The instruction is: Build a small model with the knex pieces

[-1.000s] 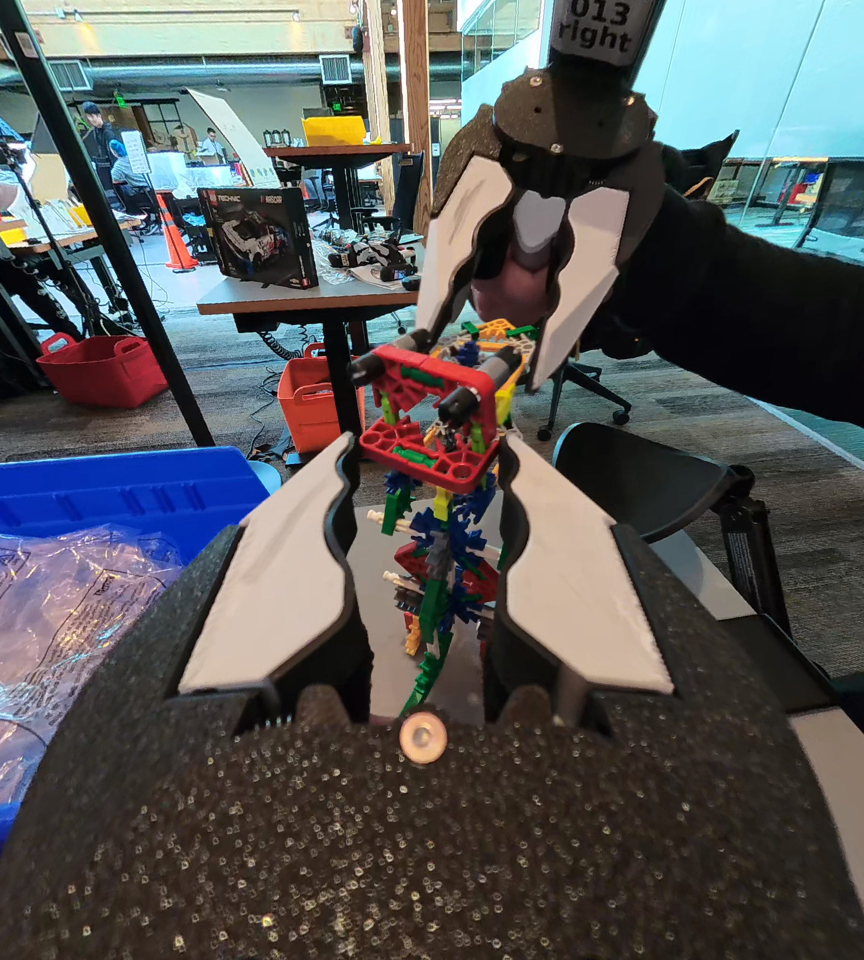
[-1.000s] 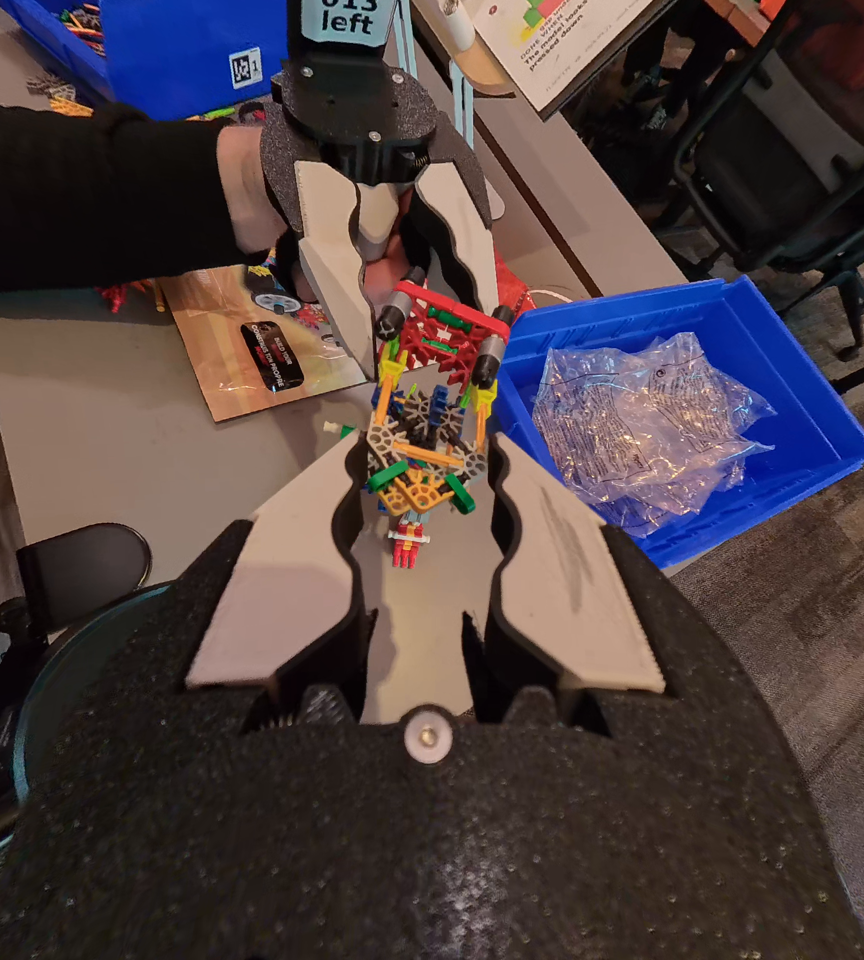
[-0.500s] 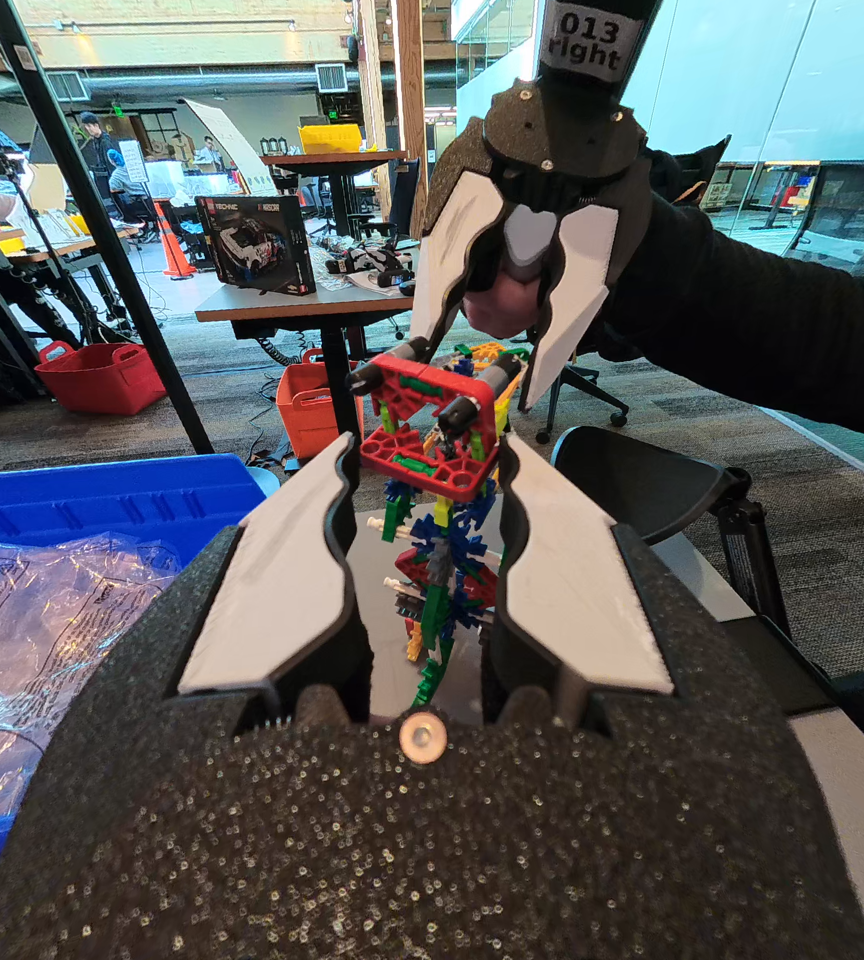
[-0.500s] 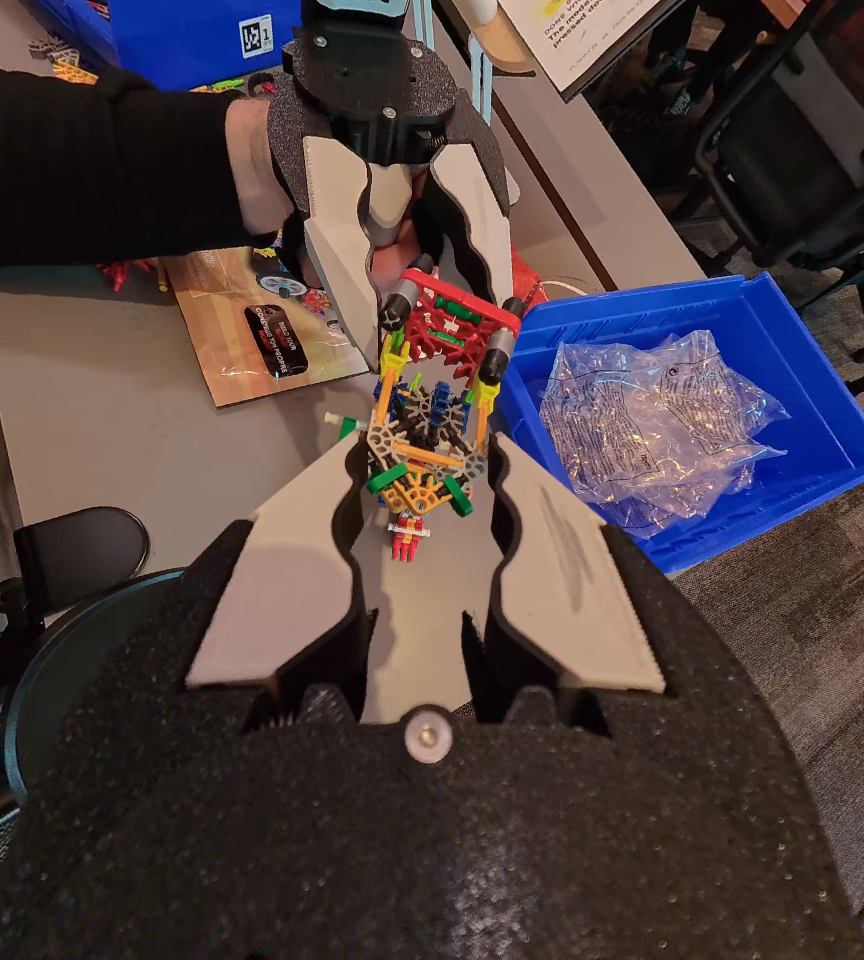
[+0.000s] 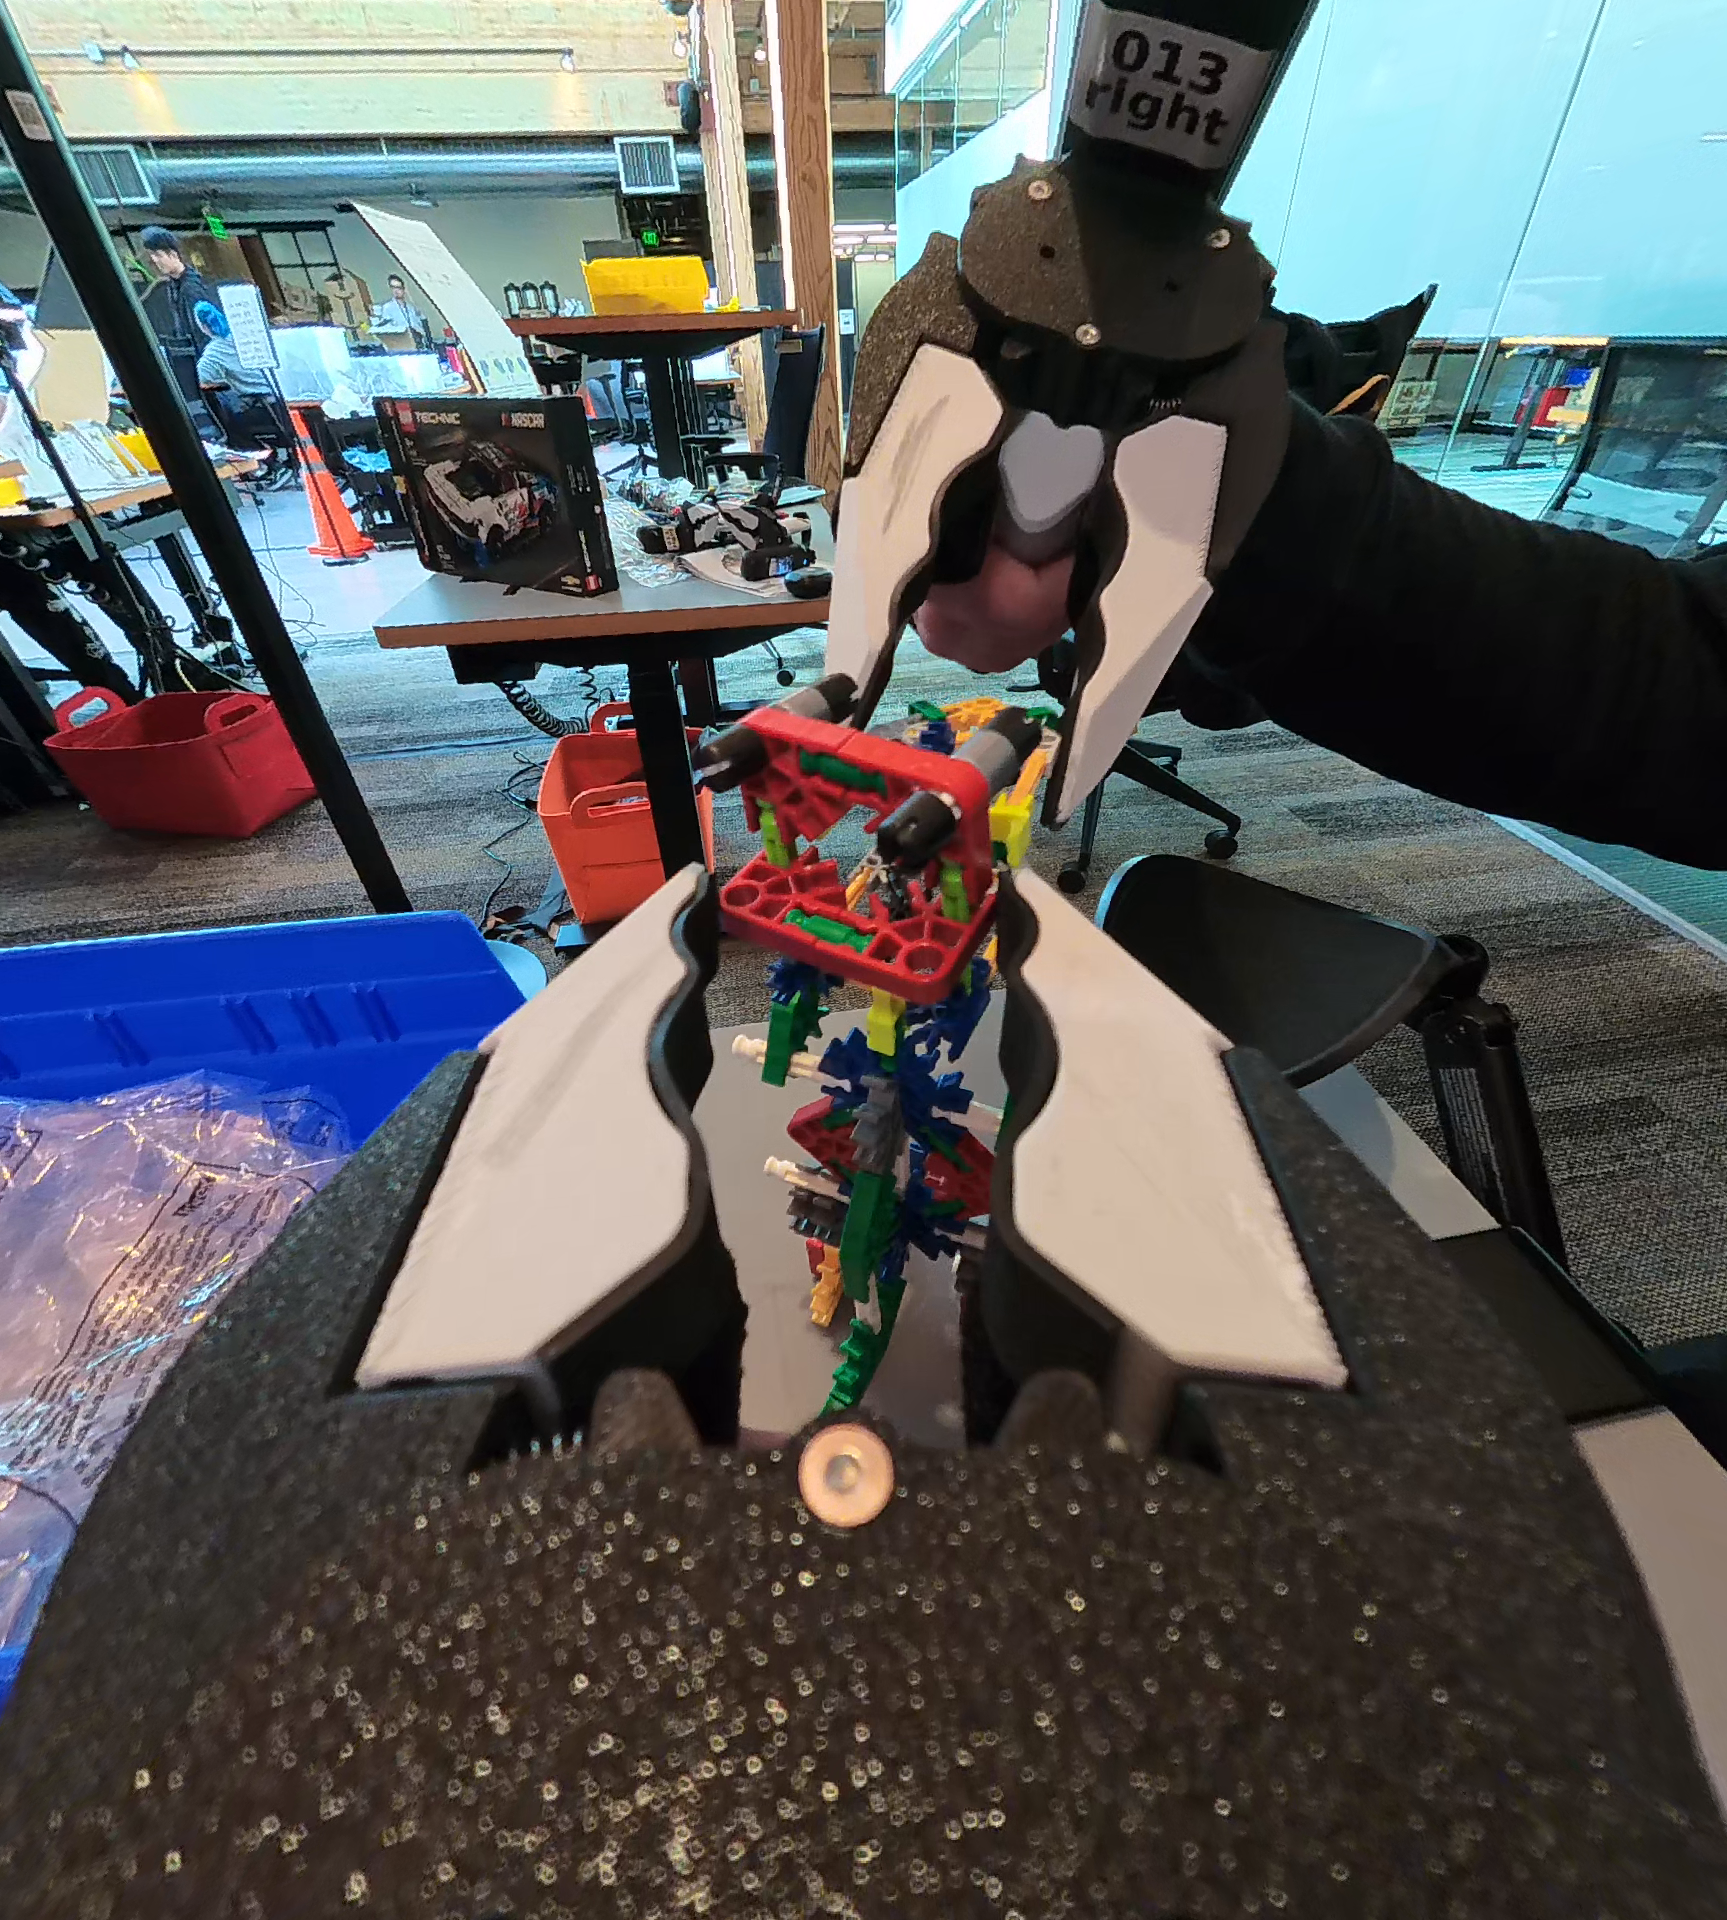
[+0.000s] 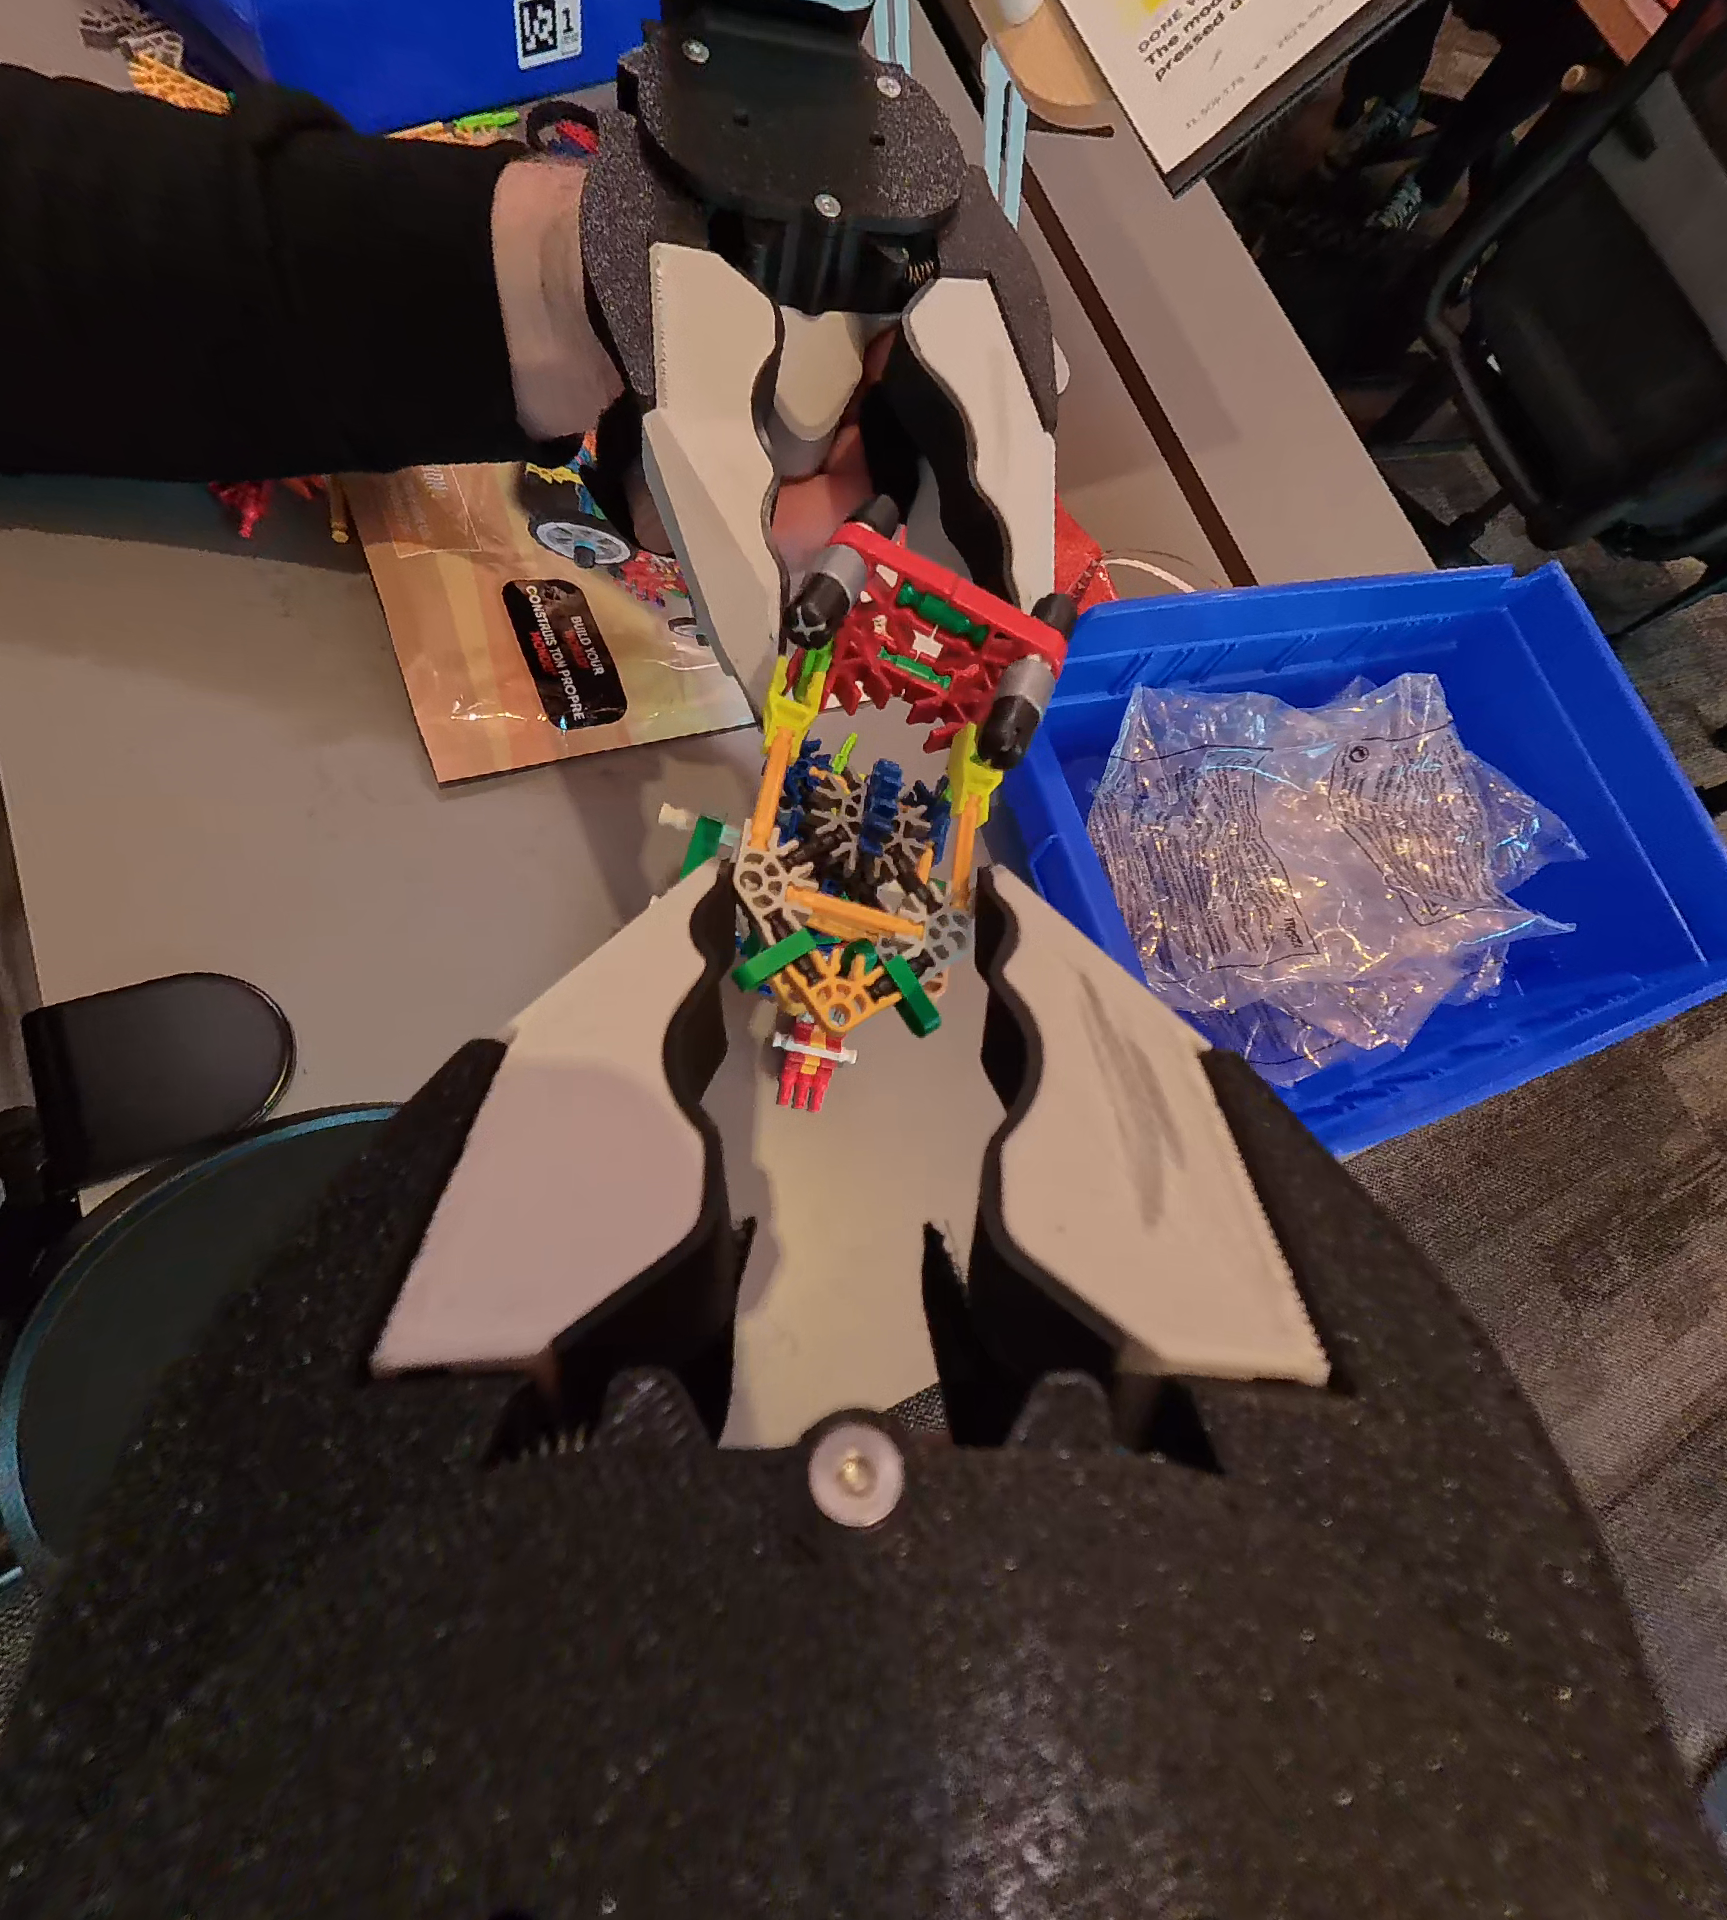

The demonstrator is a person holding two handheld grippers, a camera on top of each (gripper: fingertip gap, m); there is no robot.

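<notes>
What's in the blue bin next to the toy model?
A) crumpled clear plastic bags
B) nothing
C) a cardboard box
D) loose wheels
A: the blue bin beside the toy model holds crumpled clear plastic bags, seen in both wrist views.

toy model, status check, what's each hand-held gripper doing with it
Left hand-held gripper shut on toy model at its red frame. Right hand-held gripper shut on its grey and orange end. Model held above table; blue bin alongside, apart.
</notes>
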